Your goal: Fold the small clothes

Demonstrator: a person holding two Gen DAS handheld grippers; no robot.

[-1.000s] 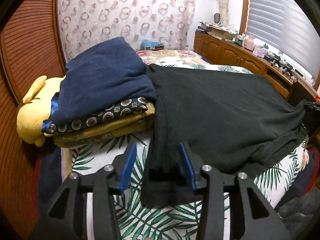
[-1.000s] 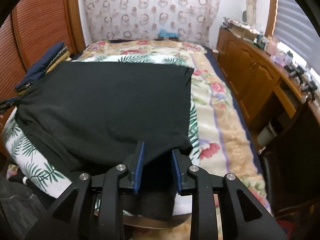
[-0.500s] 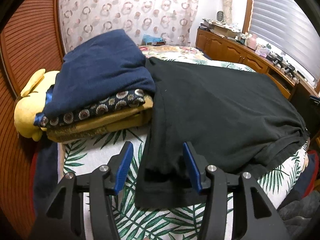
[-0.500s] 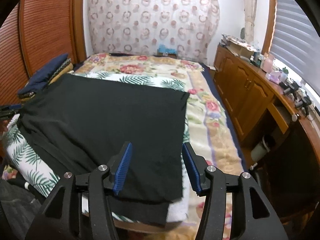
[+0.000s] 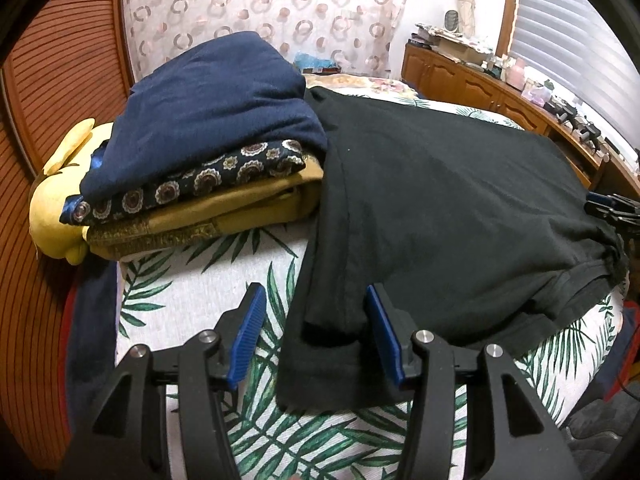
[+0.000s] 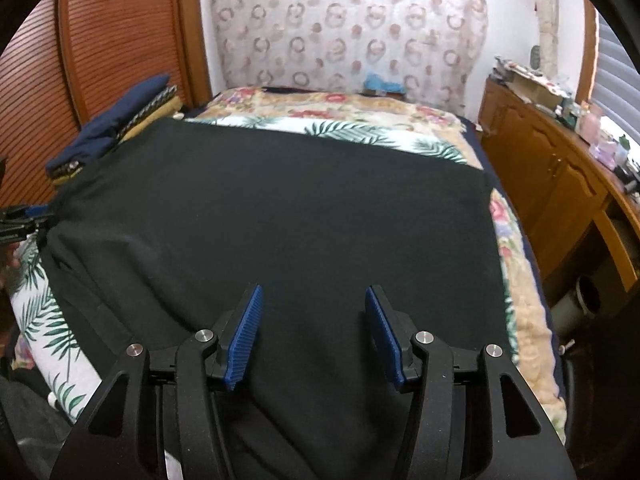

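A black garment (image 5: 440, 208) lies spread flat on the bed, its near sleeve end between my left gripper's open blue pads. My left gripper (image 5: 316, 332) is open and holds nothing, just above that sleeve edge. In the right wrist view the same black garment (image 6: 280, 220) covers most of the bed. My right gripper (image 6: 312, 332) is open and empty above its near edge. The right gripper's tip also shows at the right edge of the left wrist view (image 5: 612, 210).
A stack of folded clothes (image 5: 208, 120), navy on top, rests on a yellow plush toy (image 5: 60, 200) at the bed's left. The palm-print sheet (image 5: 192, 280) covers the bed. A wooden dresser (image 6: 560, 184) with clutter runs along the right. A slatted wooden door (image 6: 100, 40) stands left.
Both grippers have opened wide and let go of the black garment. The right gripper has moved forward over the garment. The left one has drawn back slightly.
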